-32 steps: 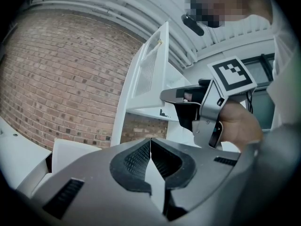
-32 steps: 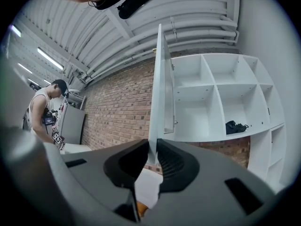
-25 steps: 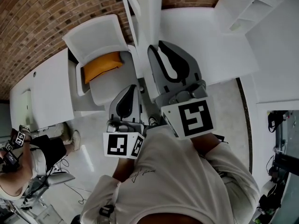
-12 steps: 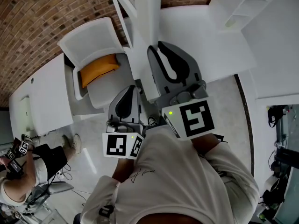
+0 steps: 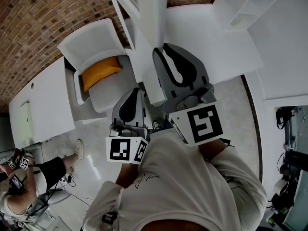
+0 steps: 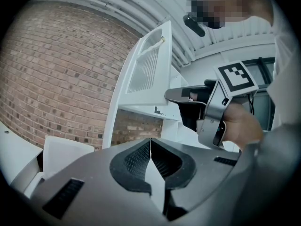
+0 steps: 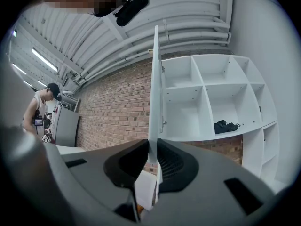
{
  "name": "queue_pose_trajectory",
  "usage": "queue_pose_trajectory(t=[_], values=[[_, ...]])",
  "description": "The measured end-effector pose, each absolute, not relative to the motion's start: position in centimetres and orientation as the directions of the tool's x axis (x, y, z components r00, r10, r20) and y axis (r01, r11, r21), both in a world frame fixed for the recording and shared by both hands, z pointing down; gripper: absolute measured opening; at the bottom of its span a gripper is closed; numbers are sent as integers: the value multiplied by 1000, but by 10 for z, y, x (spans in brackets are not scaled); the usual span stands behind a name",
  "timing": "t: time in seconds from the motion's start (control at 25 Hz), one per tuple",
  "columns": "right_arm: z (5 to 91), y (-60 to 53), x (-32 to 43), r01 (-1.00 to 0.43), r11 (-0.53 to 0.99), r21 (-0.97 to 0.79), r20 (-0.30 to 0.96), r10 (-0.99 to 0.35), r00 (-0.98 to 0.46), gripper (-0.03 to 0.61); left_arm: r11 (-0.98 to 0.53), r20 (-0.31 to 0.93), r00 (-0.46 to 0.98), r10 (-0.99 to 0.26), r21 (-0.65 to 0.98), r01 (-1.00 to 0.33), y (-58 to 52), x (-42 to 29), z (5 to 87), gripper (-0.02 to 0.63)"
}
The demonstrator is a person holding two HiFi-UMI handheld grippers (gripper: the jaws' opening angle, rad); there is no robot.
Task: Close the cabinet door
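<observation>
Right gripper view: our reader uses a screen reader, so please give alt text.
The right gripper clamps the edge of the open white door, seen edge-on. Behind it stand white shelves, one holding a dark bundle, against a brick wall; a person stands far left.

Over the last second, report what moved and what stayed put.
Little changed. The bystander at the lower left moved further toward the picture's corner. The head view drifted slightly, sliding the chair leftward. The right gripper stayed shut on the edge of the cabinet door, and the left gripper stayed shut and empty beside it.
</observation>
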State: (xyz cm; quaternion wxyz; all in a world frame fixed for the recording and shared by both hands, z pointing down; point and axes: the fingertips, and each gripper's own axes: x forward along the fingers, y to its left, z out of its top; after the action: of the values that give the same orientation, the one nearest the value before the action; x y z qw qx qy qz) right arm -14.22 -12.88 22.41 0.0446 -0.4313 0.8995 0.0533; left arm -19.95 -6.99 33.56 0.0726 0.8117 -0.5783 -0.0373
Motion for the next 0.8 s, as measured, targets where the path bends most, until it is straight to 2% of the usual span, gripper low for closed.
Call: queue_pose_trajectory(t=[0.8], values=[[226, -141, -121, -804, 591, 63, -126, -795, -594, 63, -361, 35, 372, -927, 176, -916, -85, -186, 340, 17]])
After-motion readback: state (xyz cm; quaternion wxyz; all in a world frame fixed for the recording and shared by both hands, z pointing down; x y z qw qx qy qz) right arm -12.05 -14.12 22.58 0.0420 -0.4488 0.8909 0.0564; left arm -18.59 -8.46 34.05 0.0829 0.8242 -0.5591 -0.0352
